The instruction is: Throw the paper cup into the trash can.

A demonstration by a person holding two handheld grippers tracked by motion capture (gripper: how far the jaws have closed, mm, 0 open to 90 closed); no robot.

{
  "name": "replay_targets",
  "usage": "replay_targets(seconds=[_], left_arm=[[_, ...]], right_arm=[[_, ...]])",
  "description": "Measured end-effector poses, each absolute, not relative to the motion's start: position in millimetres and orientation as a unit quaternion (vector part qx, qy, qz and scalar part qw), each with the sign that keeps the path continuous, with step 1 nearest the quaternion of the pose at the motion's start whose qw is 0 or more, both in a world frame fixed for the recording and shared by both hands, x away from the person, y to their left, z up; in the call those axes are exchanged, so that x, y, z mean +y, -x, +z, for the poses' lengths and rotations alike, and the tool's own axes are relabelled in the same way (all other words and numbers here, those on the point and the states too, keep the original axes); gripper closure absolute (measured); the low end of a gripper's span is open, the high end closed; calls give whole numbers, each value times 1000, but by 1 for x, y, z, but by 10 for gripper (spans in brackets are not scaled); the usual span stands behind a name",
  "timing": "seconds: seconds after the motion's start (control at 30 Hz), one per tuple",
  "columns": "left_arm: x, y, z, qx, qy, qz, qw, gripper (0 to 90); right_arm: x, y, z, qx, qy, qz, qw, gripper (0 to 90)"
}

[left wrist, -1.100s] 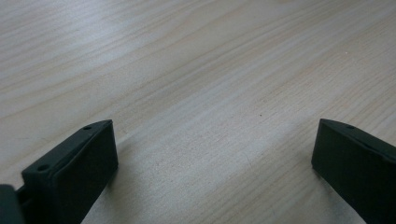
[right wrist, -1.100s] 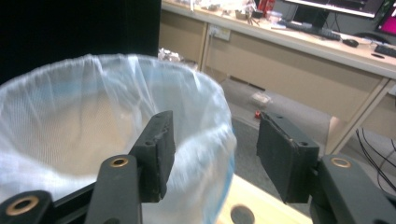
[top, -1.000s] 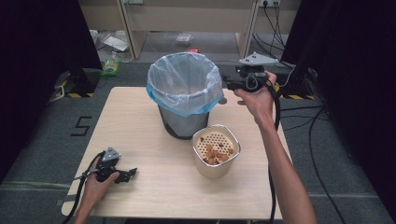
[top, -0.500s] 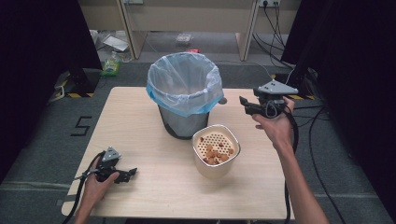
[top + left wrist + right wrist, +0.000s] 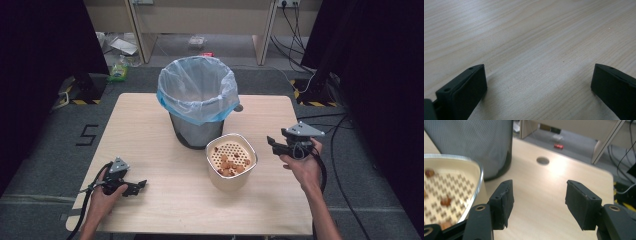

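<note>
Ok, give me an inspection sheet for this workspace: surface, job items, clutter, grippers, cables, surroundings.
Surface: light wooden table, with a small round grey spot behind the bin.
Job's things: mesh waste bin with a pale blue liner, upright; cream container with a perforated insert and small brown pieces, just in front of it.
Clutter: nothing seen on the table.
Grippers: left gripper on the table near its front left corner, jaws open, empty; right gripper right of the container, jaws just opening, empty.
Cables: one trails from each gripper; more on the floor at the right.
Surroundings: dark curtains at both sides, wooden furniture and scattered litter on the floor behind.
</note>
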State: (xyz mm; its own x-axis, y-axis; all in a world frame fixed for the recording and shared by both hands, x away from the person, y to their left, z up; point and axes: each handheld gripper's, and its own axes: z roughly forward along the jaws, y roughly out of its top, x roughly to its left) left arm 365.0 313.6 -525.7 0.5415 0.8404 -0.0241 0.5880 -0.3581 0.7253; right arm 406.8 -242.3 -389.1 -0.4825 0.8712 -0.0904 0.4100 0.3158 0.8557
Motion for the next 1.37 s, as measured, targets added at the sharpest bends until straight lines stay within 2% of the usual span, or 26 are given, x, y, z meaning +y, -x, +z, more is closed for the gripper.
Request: replay_targets(seconds=[0.67,0.8,1.0,1.37], left_arm=[[314,-365,-526,444,-804,180,352,0],[314,-364,-526,443,-804,180,352,0],[314,-364,-526,442,-805,179,353,0],[314,-364,-526,442,-805,179,353,0]], right_arm=[[-253,-380,-483,768,-469,368,233,365],[-251,-378,-493,782,-474,347,209,337],[-248,-375,-506,793,-474,330,194,342],[-245,-374,-515,786,-470,343,208,264]])
